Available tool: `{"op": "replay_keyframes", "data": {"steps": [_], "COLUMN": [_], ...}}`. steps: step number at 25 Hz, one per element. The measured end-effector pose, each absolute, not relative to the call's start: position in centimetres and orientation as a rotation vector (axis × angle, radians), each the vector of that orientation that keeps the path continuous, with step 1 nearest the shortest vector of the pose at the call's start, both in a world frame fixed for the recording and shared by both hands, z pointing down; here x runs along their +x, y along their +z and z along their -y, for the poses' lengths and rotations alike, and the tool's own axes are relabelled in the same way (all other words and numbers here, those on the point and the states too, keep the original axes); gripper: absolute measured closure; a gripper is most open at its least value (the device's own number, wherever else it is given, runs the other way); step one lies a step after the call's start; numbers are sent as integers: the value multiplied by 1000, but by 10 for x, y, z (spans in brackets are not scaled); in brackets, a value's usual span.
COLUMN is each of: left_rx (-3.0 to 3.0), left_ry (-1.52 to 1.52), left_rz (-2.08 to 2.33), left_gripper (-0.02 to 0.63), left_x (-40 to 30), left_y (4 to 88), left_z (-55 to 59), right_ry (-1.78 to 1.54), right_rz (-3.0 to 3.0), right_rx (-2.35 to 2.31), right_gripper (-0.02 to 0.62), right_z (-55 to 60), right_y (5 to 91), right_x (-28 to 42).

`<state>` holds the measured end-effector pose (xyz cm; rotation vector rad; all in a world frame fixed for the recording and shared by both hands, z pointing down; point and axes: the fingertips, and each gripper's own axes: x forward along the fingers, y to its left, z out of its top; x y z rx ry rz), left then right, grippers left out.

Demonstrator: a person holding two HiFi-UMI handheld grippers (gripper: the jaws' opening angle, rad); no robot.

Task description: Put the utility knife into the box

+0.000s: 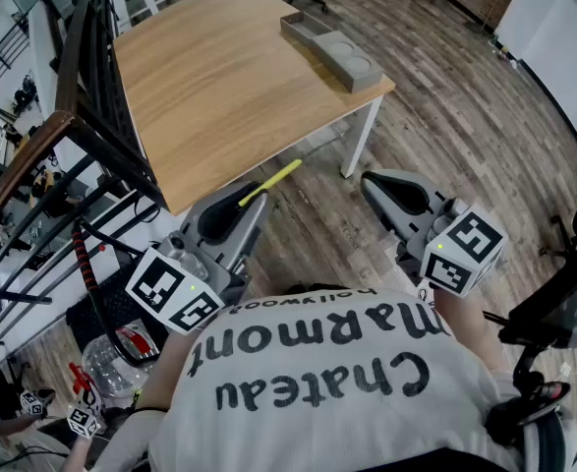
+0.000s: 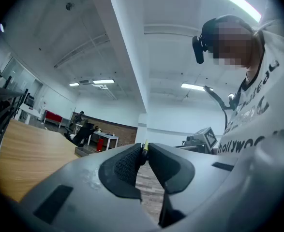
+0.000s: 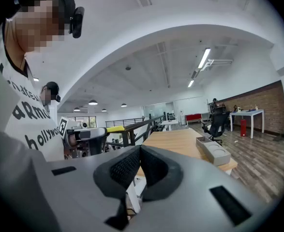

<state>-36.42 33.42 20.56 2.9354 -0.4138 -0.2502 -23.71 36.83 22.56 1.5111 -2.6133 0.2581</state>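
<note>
Yellow showed at the tips of my left fingers (image 1: 251,205): they were clamped tight on the utility knife (image 1: 271,181). Its handle stuck out ahead over the plank floor (image 1: 445,136), just short of the near edge of the wooden counter (image 1: 219,87). My right fingers (image 1: 375,183) were pressed together on nothing and hung over the floor near the counter's white leg (image 1: 359,146). The grey box (image 1: 308,31) sat well apart from the knife, along the counter's right edge, with its near end at the corner above that leg. Open wood spread to the box's left. A dark railing (image 1: 82,136) hemmed in the counter's left side. My shirt (image 1: 337,362) read "Chateau Marmont", with what seemed to be "hollywood" in smaller print at the collar.
</note>
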Motion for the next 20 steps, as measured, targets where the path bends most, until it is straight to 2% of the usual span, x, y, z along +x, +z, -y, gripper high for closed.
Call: {"op": "replay_keyframes", "data": {"steps": [20], "left_rx": [2926], "left_ry": [-271], "left_rz": [395], "left_gripper": [557], "left_x": [-370], "left_y": [205], "left_z": [-330], "right_ry": [238], "right_rz": [2662], "right_rx": [1535], "right_gripper": [586], "right_z": [-369], "right_y": [218], "right_x": [-243]}}
